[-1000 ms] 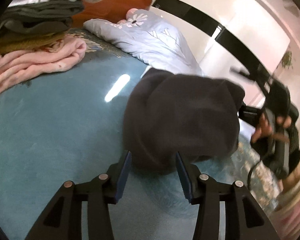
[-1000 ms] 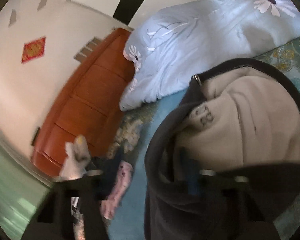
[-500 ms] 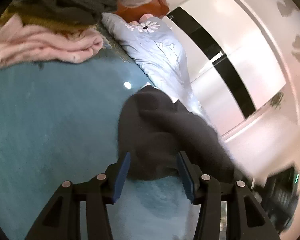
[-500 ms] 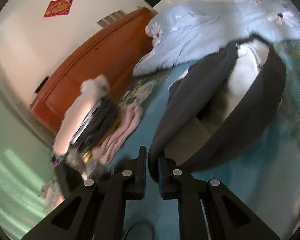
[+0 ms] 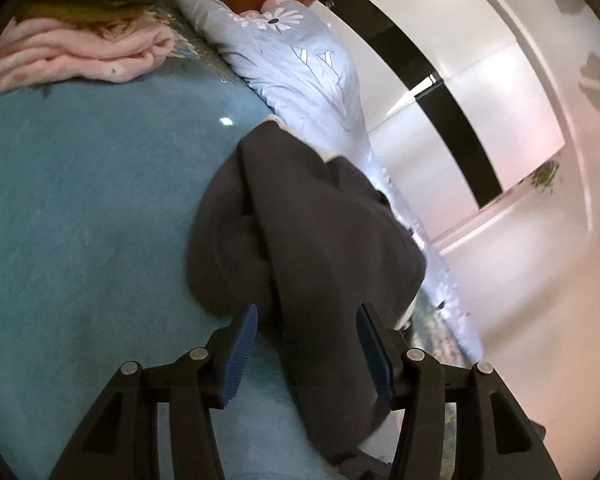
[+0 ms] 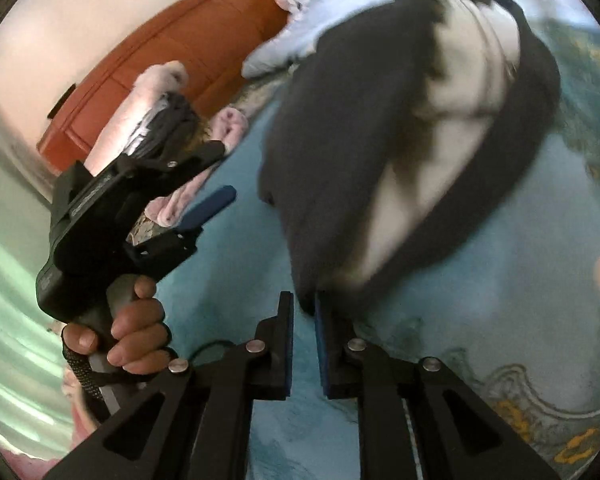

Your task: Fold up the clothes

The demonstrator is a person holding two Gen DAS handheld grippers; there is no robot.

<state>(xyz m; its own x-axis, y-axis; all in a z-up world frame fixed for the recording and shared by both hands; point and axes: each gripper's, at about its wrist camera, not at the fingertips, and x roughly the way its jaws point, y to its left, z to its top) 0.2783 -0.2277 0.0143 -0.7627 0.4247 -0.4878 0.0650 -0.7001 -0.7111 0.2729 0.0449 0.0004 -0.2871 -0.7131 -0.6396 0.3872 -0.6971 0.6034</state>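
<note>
Bedroom, teal bedspread (image 5: pixel 80 220) underfoot of everything. Dark grey fleece-lined jacket (image 5: pixel 300 216) bunched on that spread, pale lining (image 6: pixel 452 92) laid open toward the right wrist view, blurred at its far edge.

Left gripper (image 5: pixel 306 344) spread wide, blue ribbed pads (image 5: pixel 240 354) standing well apart on either side of a hanging fold of the jacket; cloth between the pads but touching neither, so far as can be seen. Seen also from the right wrist camera (image 6: pixel 216 178), held in a bare left hand (image 6: pixel 128 328) wrapped round the grey handle, upper finger and lower blue pad parted, nothing between them there.

Right gripper (image 6: pixel 304 320) nearly closed, only a narrow gap between its fingers, tips pinched on the jacket's dark hem right at the near edge. Hem rising from the tips and running up into the main bulk of the garment.

Behind, toward the head of the bed: stack of folded clothes (image 6: pixel 156 120), pink fleece item (image 5: pixel 80 56) at the bottom, dark and grey pieces above, a pale fluffy one on top. Light blue floral duvet (image 5: pixel 296 64) heaped just beside the jacket's far side. Orange-brown wooden headboard (image 6: pixel 172 40) beyond both. Gold-patterned border of the spread (image 6: pixel 532 408) near the right gripper's side.
</note>
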